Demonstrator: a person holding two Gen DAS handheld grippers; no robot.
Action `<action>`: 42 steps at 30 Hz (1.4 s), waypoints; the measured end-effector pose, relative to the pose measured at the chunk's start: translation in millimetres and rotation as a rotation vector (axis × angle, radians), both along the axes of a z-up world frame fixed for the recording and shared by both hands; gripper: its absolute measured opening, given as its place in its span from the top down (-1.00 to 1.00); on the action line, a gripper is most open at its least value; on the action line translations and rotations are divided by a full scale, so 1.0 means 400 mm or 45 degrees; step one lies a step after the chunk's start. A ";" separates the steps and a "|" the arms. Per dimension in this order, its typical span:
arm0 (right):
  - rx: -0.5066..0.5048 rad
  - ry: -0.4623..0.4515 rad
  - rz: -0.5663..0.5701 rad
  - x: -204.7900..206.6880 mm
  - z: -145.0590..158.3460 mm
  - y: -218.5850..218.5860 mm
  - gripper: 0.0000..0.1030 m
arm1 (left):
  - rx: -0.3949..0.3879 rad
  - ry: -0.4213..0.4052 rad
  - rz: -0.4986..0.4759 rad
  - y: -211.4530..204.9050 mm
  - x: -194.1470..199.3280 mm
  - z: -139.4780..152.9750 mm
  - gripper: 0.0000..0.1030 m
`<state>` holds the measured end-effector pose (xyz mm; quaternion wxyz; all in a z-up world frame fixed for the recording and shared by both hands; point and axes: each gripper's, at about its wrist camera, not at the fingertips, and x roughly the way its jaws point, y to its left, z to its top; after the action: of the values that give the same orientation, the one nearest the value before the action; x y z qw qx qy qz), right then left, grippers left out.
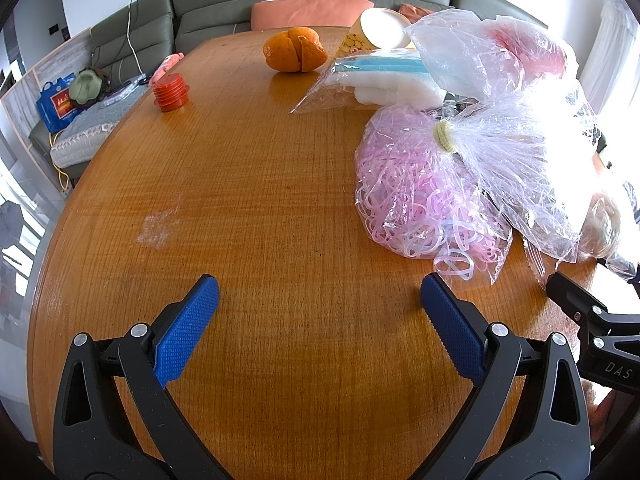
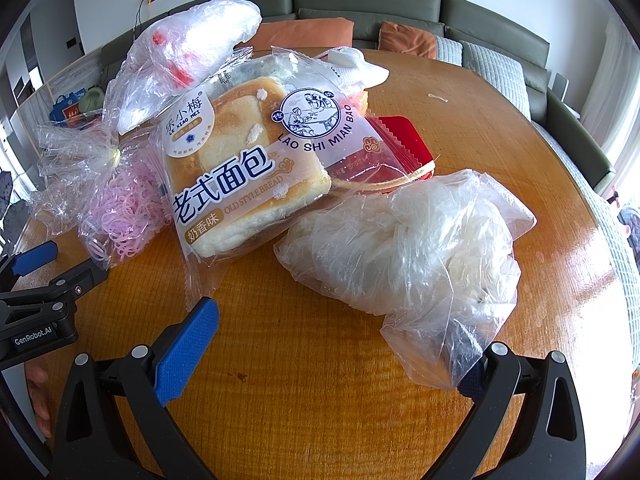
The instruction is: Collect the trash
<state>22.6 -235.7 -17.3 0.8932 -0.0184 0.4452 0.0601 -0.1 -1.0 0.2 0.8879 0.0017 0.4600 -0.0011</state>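
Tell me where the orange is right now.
In the left wrist view the orange sits on the far side of the wooden table, between the red ribbed cap to its left and the plastic bags to its right.

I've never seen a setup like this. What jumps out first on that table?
A heap of crinkled clear plastic bags crowds the round wooden table: a packaged loaf of old-style bread sits mid-heap, a bag of pink rubber bands at its left edge. Farther back sits a split orange peel. Both blue-padded tools hover open.

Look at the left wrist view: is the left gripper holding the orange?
No. The left gripper is open above bare table; the orange sits far off.
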 end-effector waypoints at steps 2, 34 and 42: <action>-0.001 0.000 0.000 0.000 0.000 0.001 -0.96 | -0.001 0.000 0.000 0.000 0.000 0.000 -0.88; 0.110 -0.216 0.147 0.016 0.366 0.081 -0.95 | -0.054 -0.127 -0.075 0.162 0.025 0.187 -0.88; 0.118 -0.146 0.122 0.156 0.329 0.167 -0.83 | -0.053 -0.122 -0.032 0.266 0.104 0.200 -0.88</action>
<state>84.9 -169.0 114.5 0.9132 -0.0018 0.3887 0.1221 41.7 105.4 80.0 0.9087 -0.0108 0.4167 -0.0217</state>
